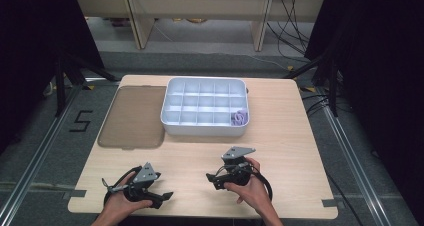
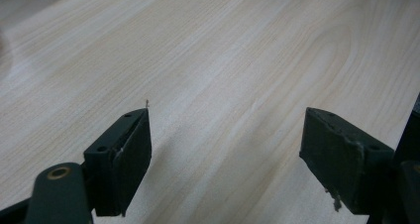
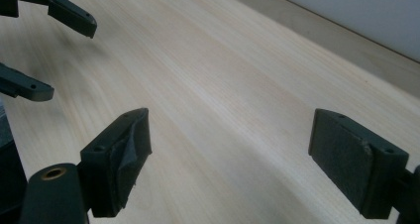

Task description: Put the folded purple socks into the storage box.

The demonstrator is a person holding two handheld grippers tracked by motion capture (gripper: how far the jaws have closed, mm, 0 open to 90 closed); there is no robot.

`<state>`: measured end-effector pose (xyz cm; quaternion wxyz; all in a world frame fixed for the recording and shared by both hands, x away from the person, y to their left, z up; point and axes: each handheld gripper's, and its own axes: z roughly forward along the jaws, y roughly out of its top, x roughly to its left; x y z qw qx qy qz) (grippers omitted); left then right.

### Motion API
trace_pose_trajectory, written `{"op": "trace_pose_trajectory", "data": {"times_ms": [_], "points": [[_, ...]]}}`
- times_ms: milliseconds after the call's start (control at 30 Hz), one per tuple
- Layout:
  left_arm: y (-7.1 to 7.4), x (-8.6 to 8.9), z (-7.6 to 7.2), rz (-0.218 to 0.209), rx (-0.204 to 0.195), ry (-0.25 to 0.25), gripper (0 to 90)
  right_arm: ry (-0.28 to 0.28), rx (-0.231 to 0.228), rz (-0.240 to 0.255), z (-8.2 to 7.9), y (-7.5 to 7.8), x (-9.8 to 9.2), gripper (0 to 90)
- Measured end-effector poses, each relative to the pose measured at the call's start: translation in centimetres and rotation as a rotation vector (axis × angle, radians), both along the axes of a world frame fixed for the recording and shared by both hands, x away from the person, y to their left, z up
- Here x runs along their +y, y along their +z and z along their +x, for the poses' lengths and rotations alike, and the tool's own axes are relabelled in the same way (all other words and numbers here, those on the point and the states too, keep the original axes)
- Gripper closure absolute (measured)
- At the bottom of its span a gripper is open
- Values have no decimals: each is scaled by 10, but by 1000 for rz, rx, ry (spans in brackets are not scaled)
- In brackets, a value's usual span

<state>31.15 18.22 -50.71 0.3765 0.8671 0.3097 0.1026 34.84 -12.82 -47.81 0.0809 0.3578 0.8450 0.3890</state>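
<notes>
Pale wooden table (image 1: 285, 136), white compartment tray (image 1: 205, 128), brown lid (image 1: 134, 117) beside it

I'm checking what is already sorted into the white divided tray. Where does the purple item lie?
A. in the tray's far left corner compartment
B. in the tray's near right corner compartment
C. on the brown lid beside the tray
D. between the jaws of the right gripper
B: in the high view the purple item sits in the near right corner compartment of the white divided tray, its other compartments looking bare.
</notes>
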Motion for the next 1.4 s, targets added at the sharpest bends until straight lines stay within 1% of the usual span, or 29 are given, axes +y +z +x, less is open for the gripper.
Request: {"op": "trace_pose_trajectory", "data": {"times_ms": [33, 67, 100, 233, 300, 333, 433, 467, 500, 567, 600, 633, 733, 800, 833, 867, 900, 933, 967, 1000, 1033, 1067, 1167, 1200, 1233, 1267, 1300, 1367, 1400], "points": [[0, 0, 0, 1, 0, -3, 194, 2, 10, 2, -1, -1, 0, 172], [0, 0, 0, 1, -1, -2, 194, -7, -3, 16, -2, -3, 1, 171], [0, 0, 0, 0, -1, -1, 194, 6, 7, -2, -3, -2, 0, 171], [0, 0, 0, -2, 1, -4, 194, 13, -4, 4, -6, -7, -1, 168], [0, 0, 0, -4, 4, -12, 194, 19, 5, -6, -8, -7, -2, 167], [0, 0, 0, -4, 5, -11, 194, 9, -2, 3, -9, -9, -2, 166], [0, -1, 0, -5, 3, -6, 194, 36, -13, -13, -11, -10, -4, 166], [0, 0, 0, -3, -1, -12, 194, 12, -9, -16, -13, -11, -3, 166], [0, 0, 1, 5, -8, -24, 194, 29, -3, -18, -13, -11, -4, 166], [0, 0, 0, 2, -6, -18, 194, 20, -2, -23, -15, -12, -5, 166], [0, 0, 0, 3, -7, -20, 194, 12, -13, 0, -17, -14, -4, 166], [0, 0, 0, 4, -10, -22, 194, 25, -1, -20, -17, -12, -5, 166], [0, 0, 0, 0, -7, -17, 194, 14, -9, -15, -21, -15, -4, 166], [0, -1, 0, 0, -6, -17, 194, 7, -8, -26, -23, -16, -4, 166], [0, -1, 0, 0, -9, -14, 194, 18, -7, -47, -23, -16, -5, 166], [0, -1, 0, 5, -7, -25, 194, 25, -21, -53, -23, -17, -5, 166], [-1, -2, -1, -11, -4, -11, 194, 10, -1, -60, -26, -17, -4, 166], [0, -1, -1, 5, -6, -11, 194, 7, -3, -67, -26, -17, -4, 166], [-1, -2, -1, -1, -2, -1, 194, 26, -30, -58, -26, -19, -4, 166], [0, -2, -1, 0, -4, -1, 194, 16, -4, -65, -28, -18, -3, 166], [0, -2, -1, -1, -3, -1, 194, 14, -20, -59, -28, -20, -2, 167], [0, -2, -2, -2, -4, 0, 194, 49, -24, -66, -27, -20, -3, 167], [0, -2, -1, -7, -8, -7, 194, 47, -16, -63, -29, -19, -3, 166], [1, -1, -1, 4, -23, -20, 194, 52, -24, -61, -29, -20, -3, 167], [0, -1, -2, -5, -6, -16, 194, 49, -32, -53, -30, -21, -2, 167], [0, -2, -2, -7, -8, -9, 194, 47, -46, -57, -30, -21, -2, 167], [1, -1, -1, 4, -22, -22, 194, 62, -37, -58, -30, -21, -3, 166], [1, -2, -2, 10, -23, -26, 194, 45, -9, -63, -32, -20, -3, 166], [0, -4, -4, -20, -5, -12, 194, 47, -16, -66, -31, -20, -3, 167]]}}
